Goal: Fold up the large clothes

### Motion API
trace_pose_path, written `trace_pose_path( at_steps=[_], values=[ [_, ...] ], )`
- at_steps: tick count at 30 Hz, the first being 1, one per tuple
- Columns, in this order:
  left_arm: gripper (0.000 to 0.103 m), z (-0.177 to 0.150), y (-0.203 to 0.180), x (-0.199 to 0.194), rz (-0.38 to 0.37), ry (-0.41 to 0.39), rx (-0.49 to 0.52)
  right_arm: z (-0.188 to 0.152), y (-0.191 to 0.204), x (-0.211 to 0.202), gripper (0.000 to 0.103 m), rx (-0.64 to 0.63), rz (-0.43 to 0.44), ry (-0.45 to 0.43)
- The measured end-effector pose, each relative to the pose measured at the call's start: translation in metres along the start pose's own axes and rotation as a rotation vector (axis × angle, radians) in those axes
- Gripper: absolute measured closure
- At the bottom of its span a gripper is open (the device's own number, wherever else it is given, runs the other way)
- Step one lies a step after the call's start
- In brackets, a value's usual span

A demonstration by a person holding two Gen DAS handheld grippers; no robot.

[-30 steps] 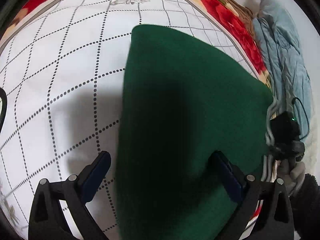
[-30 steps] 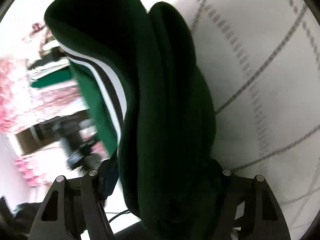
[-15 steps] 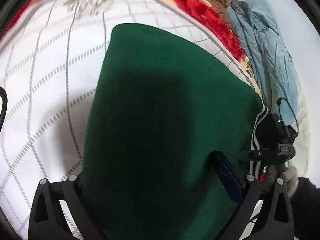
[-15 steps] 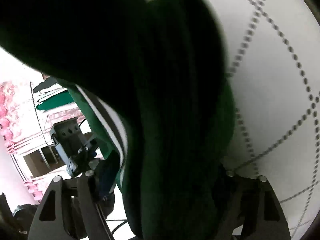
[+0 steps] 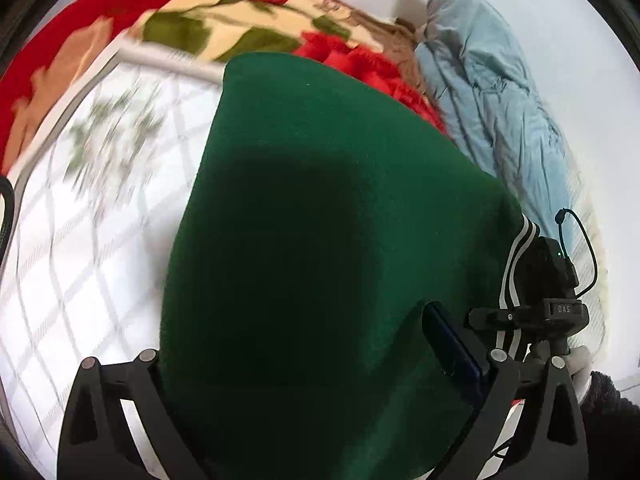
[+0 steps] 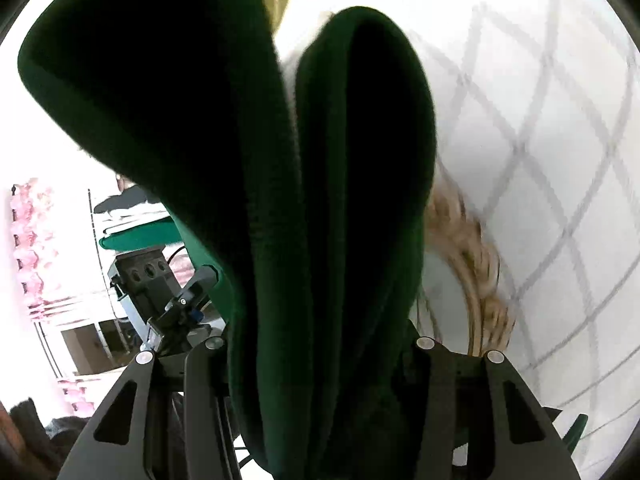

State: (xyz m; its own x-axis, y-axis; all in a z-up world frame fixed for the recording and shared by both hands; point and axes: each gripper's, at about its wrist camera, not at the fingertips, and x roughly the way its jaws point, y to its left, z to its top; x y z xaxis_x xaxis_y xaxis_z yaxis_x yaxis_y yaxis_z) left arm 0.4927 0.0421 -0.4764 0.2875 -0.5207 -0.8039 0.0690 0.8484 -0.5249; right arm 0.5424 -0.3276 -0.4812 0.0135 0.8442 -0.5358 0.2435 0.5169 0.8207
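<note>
A dark green garment point(image 5: 320, 240) with white and black stripes at one edge fills the left wrist view. It hangs lifted over the white quilt point(image 5: 80, 240). My left gripper point(image 5: 316, 360) is shut on its near edge; its left finger is hidden under the cloth. In the right wrist view the same green garment point(image 6: 328, 220) hangs in thick folds. My right gripper point(image 6: 320, 364) is shut on the bunched cloth. The right gripper body also shows in the left wrist view point(image 5: 548, 280), at the garment's striped edge.
A red and cream floral blanket point(image 5: 240, 12) lies beyond the quilt. A light blue duvet point(image 5: 500, 100) is bunched at the far right by the wall. The right wrist view shows the quilt's diamond pattern point(image 6: 560, 160) and shelves point(image 6: 120, 220) to the left.
Both grippers have lifted the green garment up and away from the quilt. More of the floral blanket and blue duvet have come into the left wrist view.
</note>
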Motion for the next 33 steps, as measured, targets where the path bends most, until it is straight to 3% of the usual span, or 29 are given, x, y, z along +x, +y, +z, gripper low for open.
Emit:
trace_pose_path(
  at_steps=[5, 10, 14, 17, 20, 22, 24, 26, 28, 29, 33],
  values=[
    [0.002, 0.088, -0.008, 0.037, -0.002, -0.016, 0.034, 0.100, 0.034, -0.026, 0.050, -0.031, -0.028, -0.036],
    [0.002, 0.161, 0.014, 0.092, 0.005, -0.007, -0.006, 0.220, 0.046, -0.026, 0.050, -0.052, -0.097, -0.013],
    [0.002, 0.192, 0.046, 0.140, 0.034, 0.049, -0.043, 0.293, 0.039, -0.010, 0.050, -0.060, -0.171, 0.021],
    [0.002, 0.195, 0.062, 0.172, 0.085, 0.113, -0.020, 0.326, 0.024, -0.001, 0.050, -0.034, -0.240, 0.033],
    [0.000, 0.189, 0.062, 0.174, 0.094, 0.132, 0.010, 0.332, 0.013, 0.000, 0.037, -0.039, -0.315, 0.040],
    [0.000, 0.185, 0.053, 0.166, 0.136, 0.135, 0.030, 0.323, 0.012, -0.006, 0.024, -0.083, -0.409, 0.016],
    [0.000, 0.180, 0.048, 0.150, 0.189, 0.102, 0.042, 0.302, 0.020, -0.012, 0.019, -0.140, -0.544, -0.042],
    [0.000, 0.165, 0.039, 0.129, 0.287, 0.059, 0.060, 0.285, 0.045, -0.019, 0.015, -0.225, -0.716, -0.112],
    [0.000, 0.152, 0.028, 0.108, 0.375, 0.012, 0.081, 0.261, 0.056, -0.028, 0.000, -0.297, -0.912, -0.187],
    [0.000, 0.149, 0.027, 0.101, 0.410, -0.001, 0.085, 0.243, 0.061, -0.030, 0.000, -0.326, -0.982, -0.218],
    [0.000, 0.115, -0.001, 0.061, 0.529, -0.065, 0.078, 0.170, 0.063, -0.017, 0.000, -0.335, -1.054, -0.280]
  ],
)
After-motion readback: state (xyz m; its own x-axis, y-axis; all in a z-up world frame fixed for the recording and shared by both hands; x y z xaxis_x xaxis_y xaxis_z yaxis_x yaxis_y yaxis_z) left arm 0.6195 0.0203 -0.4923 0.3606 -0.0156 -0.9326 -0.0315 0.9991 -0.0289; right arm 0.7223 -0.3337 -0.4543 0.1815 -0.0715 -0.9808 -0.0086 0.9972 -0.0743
